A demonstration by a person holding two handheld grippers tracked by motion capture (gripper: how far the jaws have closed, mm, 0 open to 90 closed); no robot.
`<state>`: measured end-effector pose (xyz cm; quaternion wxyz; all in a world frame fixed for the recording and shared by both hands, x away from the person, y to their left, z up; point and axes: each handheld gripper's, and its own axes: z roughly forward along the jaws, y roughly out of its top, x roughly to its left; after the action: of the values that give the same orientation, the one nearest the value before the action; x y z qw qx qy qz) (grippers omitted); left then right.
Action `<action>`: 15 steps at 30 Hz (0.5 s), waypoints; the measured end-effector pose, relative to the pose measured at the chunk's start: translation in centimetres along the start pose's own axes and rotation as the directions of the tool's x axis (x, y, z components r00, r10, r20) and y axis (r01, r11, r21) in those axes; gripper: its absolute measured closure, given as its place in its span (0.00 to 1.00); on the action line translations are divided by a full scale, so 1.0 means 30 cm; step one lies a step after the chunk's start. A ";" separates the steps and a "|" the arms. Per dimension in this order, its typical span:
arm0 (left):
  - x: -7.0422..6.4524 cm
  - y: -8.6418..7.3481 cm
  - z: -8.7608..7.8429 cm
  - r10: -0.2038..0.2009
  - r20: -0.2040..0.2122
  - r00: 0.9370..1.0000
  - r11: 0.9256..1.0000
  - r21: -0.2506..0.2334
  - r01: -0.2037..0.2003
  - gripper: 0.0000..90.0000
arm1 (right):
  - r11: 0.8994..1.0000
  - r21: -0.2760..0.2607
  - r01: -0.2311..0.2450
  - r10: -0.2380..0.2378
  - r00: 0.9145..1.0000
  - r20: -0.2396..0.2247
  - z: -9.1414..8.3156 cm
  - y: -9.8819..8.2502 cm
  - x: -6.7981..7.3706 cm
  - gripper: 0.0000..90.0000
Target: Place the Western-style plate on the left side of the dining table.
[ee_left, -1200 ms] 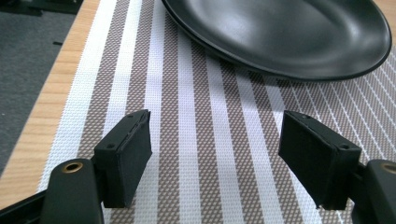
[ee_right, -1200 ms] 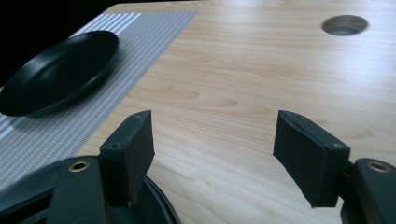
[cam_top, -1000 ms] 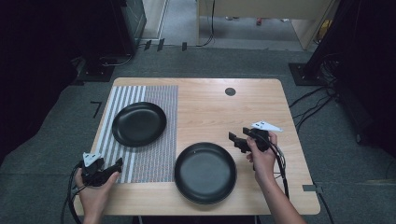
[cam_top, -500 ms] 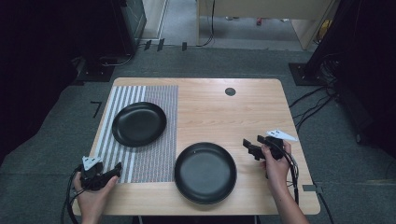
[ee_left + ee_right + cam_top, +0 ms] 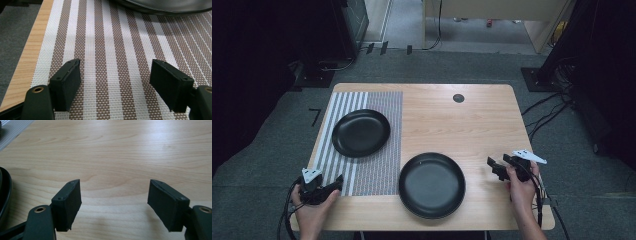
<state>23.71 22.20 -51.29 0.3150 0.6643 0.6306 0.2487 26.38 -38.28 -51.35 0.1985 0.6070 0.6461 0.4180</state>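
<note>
Two black plates lie on the wooden table (image 5: 447, 120). One plate (image 5: 361, 133) rests on the striped placemat (image 5: 377, 165) at the left; its rim (image 5: 165, 6) shows at the top of the left gripper view. The other plate (image 5: 432, 184) sits on bare wood near the front edge, and its edge (image 5: 5, 192) appears at the left of the right gripper view. My left gripper (image 5: 337, 182) (image 5: 115, 85) hovers open over the mat's front left corner, nothing between its jaws. My right gripper (image 5: 493, 167) (image 5: 113, 203) is open over bare wood, just right of the front plate.
A small dark round hole (image 5: 458, 98) sits near the table's far edge. Cables (image 5: 547, 107) run across the grey floor to the right of the table. Dark equipment stands at the back left and right.
My right gripper has moved right and toward the front edge, away from the front plate. The left gripper and both plates have stayed put.
</note>
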 end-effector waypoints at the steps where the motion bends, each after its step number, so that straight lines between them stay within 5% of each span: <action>1: 0.000 0.000 0.000 0.000 0.000 1.000 1.000 0.000 0.000 0.27 | 1.000 0.000 -0.004 0.004 1.000 0.004 -0.004 -0.003 -0.005 0.30; 15: -0.004 -0.005 0.001 0.015 -0.003 1.000 1.000 -0.005 -0.015 0.25 | 1.000 0.018 -0.016 0.014 0.997 0.076 -0.054 -0.051 -0.066 0.29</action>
<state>23.63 22.07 -51.41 0.3138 0.6680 0.6254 0.2533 24.57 -40.52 -52.12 0.2141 0.6292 0.6373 0.3900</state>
